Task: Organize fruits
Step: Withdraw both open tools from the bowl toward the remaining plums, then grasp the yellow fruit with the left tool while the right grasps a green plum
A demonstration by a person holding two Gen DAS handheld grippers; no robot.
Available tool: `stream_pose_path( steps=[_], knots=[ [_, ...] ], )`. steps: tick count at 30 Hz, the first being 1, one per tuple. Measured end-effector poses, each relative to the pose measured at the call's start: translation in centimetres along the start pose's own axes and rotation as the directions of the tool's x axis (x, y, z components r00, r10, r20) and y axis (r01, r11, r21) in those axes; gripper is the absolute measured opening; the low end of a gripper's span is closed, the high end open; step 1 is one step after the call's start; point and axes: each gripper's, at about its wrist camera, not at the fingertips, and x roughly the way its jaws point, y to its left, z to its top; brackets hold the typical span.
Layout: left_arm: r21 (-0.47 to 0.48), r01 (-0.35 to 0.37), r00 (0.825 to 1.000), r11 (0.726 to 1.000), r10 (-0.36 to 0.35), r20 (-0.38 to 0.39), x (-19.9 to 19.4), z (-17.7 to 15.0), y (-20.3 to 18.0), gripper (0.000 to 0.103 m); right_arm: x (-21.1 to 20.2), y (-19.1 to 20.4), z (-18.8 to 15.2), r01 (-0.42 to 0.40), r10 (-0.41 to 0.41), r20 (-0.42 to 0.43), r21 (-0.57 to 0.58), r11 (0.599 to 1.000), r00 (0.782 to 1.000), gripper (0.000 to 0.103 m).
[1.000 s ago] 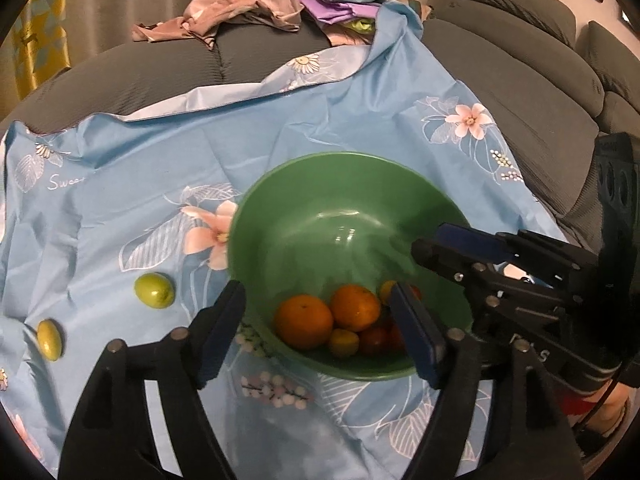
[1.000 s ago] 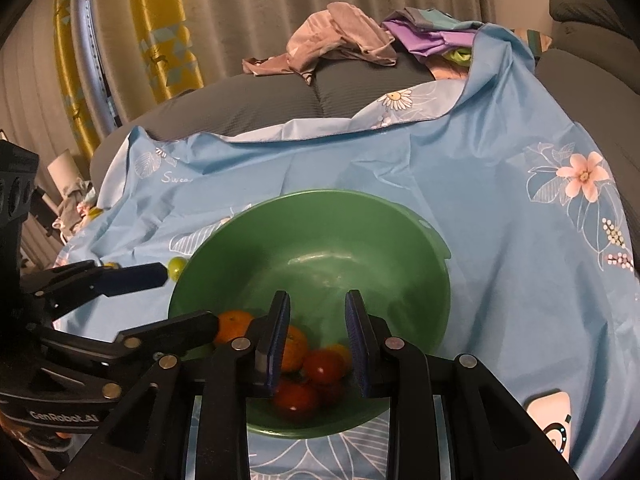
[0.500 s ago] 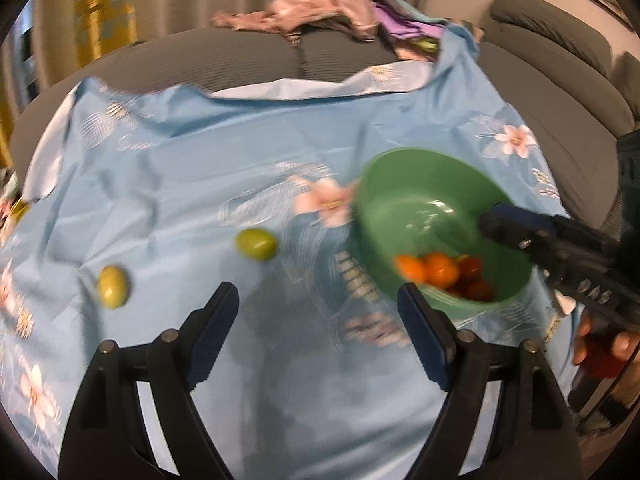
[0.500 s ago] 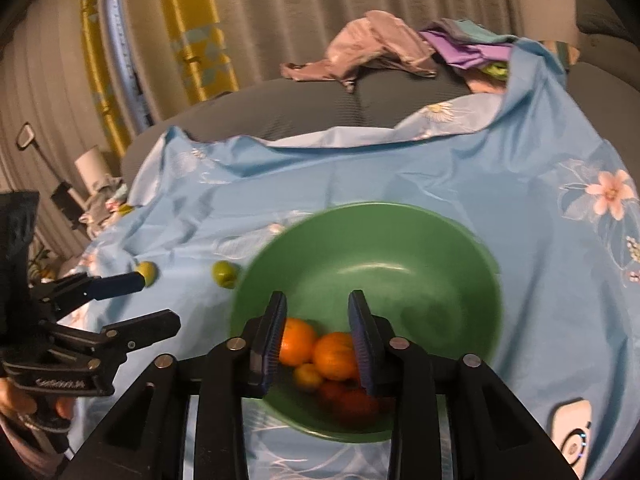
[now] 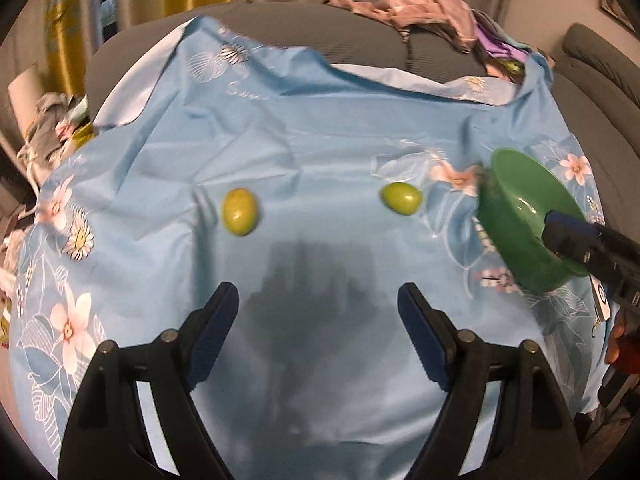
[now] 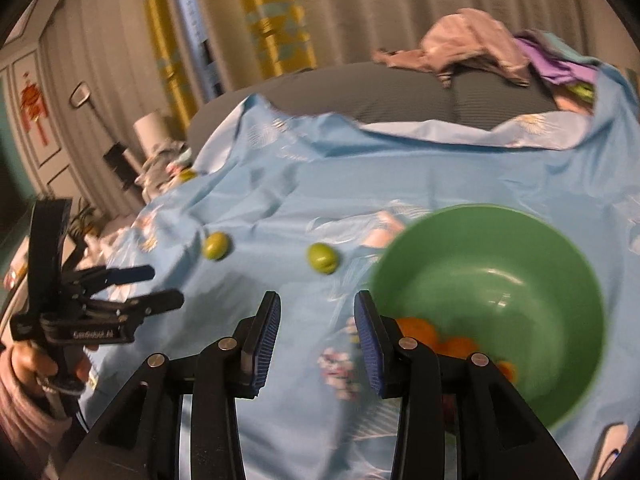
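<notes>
Two green fruits lie on the blue floral cloth: one on the left (image 5: 239, 211) (image 6: 215, 245) and one nearer the bowl (image 5: 401, 198) (image 6: 322, 258). A green bowl (image 5: 508, 216) (image 6: 560, 264) holds oranges (image 6: 416, 328) and other small fruits. My left gripper (image 5: 318, 336) is open and empty, above the cloth short of the two green fruits; it also shows in the right wrist view (image 6: 148, 286). My right gripper (image 6: 316, 336) is open and empty, just left of the bowl's near rim.
The blue floral cloth (image 5: 320, 128) covers a grey sofa seat. A heap of clothes (image 5: 432, 12) (image 6: 480, 44) lies at the far side. More clutter (image 5: 52, 120) sits past the cloth's left edge. Curtains hang behind.
Both grippers have swung left, away from the bowl. The left gripper now faces the two green fruits, and the bowl has slid to the right of both views.
</notes>
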Motion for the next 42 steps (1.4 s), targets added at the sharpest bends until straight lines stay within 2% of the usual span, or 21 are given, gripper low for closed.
stream_pose_path(
  steps=[7, 17, 21, 25, 28, 31, 34, 35, 40, 42],
  knots=[
    [-0.035, 0.021, 1.0, 0.999, -0.021, -0.008, 0.8, 0.6, 2.5, 0.082, 3.5, 2.9, -0.3, -0.027, 0.021, -0.077, -0.072, 0.997, 0.997, 0.039],
    [-0.039, 0.046, 0.998, 0.998, -0.048, -0.035, 3.5, 3.0, 4.2, 0.082, 7.5, 3.5, 1.5, 0.016, -0.025, -0.119, -0.081, 0.997, 0.993, 0.039],
    [-0.033, 0.047, 0.997, 0.998, -0.049, -0.052, 5.3, 4.5, 4.8, 0.082, 10.1, 3.7, 3.4, 0.087, -0.103, -0.132, -0.12, 0.989, 0.986, 0.039],
    [-0.013, 0.026, 0.997, 1.0, -0.026, -0.075, 7.1, 5.8, 5.1, 0.082, 13.1, 3.1, 5.0, 0.147, -0.169, -0.182, -0.13, 0.981, 0.969, 0.039],
    [0.015, -0.02, 0.994, 1.0, 0.022, -0.112, 8.8, 6.3, 5.0, 0.081, 14.8, 2.7, 5.6, 0.181, -0.209, -0.21, -0.145, 0.973, 0.955, 0.039],
    [0.03, -0.033, 0.992, 0.999, 0.036, -0.125, 9.9, 6.4, 5.1, 0.079, 15.9, 2.6, 5.8, 0.201, -0.237, -0.219, -0.173, 0.964, 0.946, 0.039],
    [0.056, -0.077, 0.988, 0.995, 0.084, -0.132, 10.8, 6.3, 5.2, 0.071, 16.7, 2.5, 6.1, 0.224, -0.267, -0.225, -0.2, 0.954, 0.937, 0.039],
    [0.056, -0.077, 0.987, 0.996, 0.084, -0.138, 11.1, 6.3, 5.3, 0.065, 17.1, 2.4, 6.2, 0.225, -0.27, -0.233, -0.202, 0.953, 0.934, 0.039],
    [0.049, -0.072, 0.985, 0.996, 0.079, -0.156, 11.8, 6.2, 5.6, 0.054, 18.4, 1.4, 6.2, 0.235, -0.278, -0.27, -0.181, 0.955, 0.922, 0.039],
    [0.033, -0.066, 0.985, 0.997, 0.07, -0.155, 11.8, 6.2, 5.9, 0.042, 18.6, 1.4, 6.2, 0.237, -0.279, -0.277, -0.174, 0.956, 0.919, 0.039]
  ],
)
